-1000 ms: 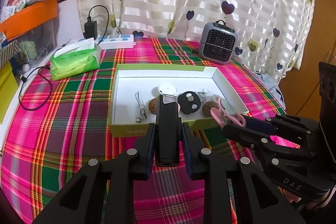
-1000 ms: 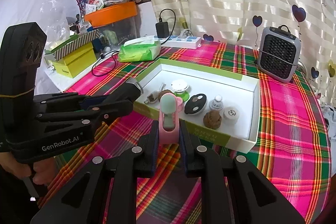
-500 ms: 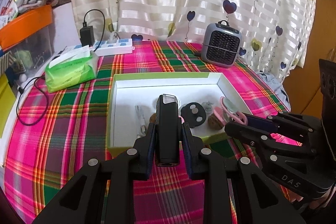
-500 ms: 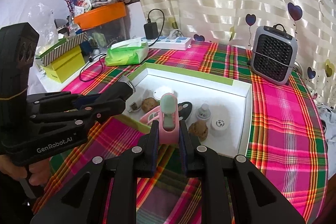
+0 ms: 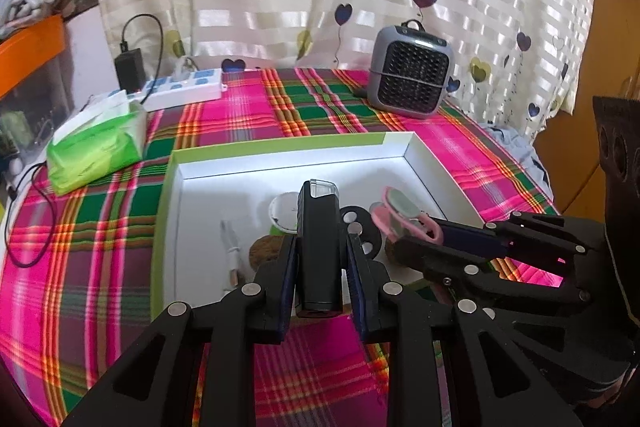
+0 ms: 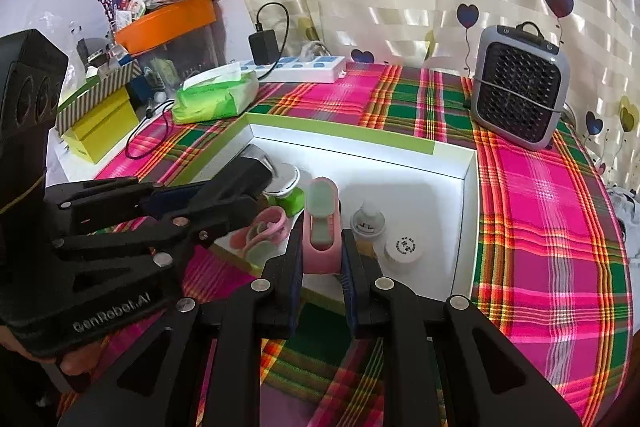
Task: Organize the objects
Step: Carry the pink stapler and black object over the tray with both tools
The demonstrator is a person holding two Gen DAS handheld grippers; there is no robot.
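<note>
Left gripper (image 5: 320,263) clamped on a black lighter (image 5: 319,247), right gripper (image 6: 322,259) clamped on a pink clip (image 6: 320,227), both over the box (image 5: 280,147) near edge: risk of colliding, or dropping onto items inside.

We have two cameras, one on each gripper, looking forward and down along its fingers. Both sit close above the white box (image 5: 436,171) (image 6: 466,211). Each also sees the grey heater (image 5: 412,83) (image 6: 520,87).

Right hand-held gripper (image 6: 320,267) clamps pink clip (image 6: 320,227) over white box (image 6: 466,211).
</note>
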